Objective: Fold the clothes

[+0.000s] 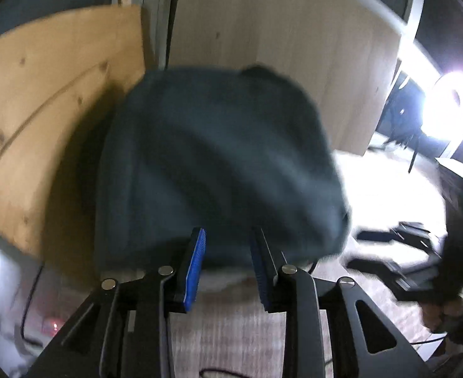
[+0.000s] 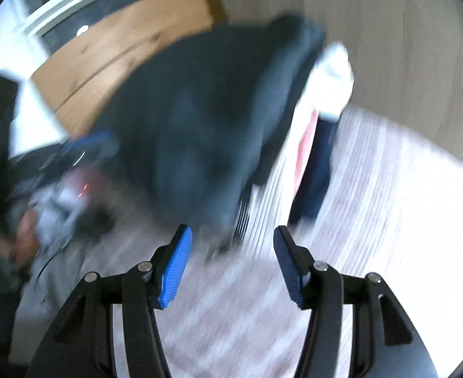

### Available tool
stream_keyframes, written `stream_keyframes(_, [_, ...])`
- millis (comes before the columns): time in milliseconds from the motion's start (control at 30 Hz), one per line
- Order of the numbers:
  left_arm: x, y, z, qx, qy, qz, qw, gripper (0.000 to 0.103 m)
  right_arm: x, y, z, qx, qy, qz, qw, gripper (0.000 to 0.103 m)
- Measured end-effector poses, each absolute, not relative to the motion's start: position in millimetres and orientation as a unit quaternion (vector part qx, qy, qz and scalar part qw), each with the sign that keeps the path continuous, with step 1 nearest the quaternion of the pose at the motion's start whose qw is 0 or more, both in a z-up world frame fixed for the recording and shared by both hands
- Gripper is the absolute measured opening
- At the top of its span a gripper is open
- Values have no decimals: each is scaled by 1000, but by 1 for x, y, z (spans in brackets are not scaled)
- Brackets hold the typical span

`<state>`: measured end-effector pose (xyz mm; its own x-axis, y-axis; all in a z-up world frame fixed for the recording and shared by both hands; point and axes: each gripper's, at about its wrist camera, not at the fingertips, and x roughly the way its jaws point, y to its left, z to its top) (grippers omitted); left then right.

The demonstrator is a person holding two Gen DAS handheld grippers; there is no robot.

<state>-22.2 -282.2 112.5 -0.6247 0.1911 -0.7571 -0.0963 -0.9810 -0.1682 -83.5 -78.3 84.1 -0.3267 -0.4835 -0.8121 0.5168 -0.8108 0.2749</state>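
Note:
A dark teal garment (image 1: 215, 157) lies bunched on a pale striped surface (image 1: 231, 321), right in front of my left gripper (image 1: 228, 233). Its near edge runs across the gap between the blue pads (image 1: 195, 261), which stand apart and do not press on it. In the blurred right wrist view the same garment (image 2: 206, 110) lies ahead and to the left. My right gripper (image 2: 231, 230) is open wide over the striped surface (image 2: 373, 189), with nothing between its fingers. A blurred blue-padded shape (image 2: 96, 141) at the garment's left edge looks like the left gripper.
Wooden boards (image 1: 42, 110) lean behind the garment beside a pale wood panel (image 1: 278, 47). A white, red and navy piece of clothing (image 2: 322, 119) lies right of the garment. A bright lamp (image 1: 452, 100) glares at the right. Cables and dark gear (image 1: 404, 252) sit nearby.

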Motion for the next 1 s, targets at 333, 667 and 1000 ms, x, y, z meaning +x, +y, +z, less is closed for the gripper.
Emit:
stream_keyframes(333, [57,-282,160,-391,-116,913,24,71,-12,-1,151,402,13,-892,207,58])
stream_keyframes(667, [96,-264,181,-365,-122,923,-33,102,25,20,167,392,11,-903,174,65])
stream_keyframes(1000, [116,-217,181,-389,-127,909,-77,102,62,67,175,387,5,-906,173,65])
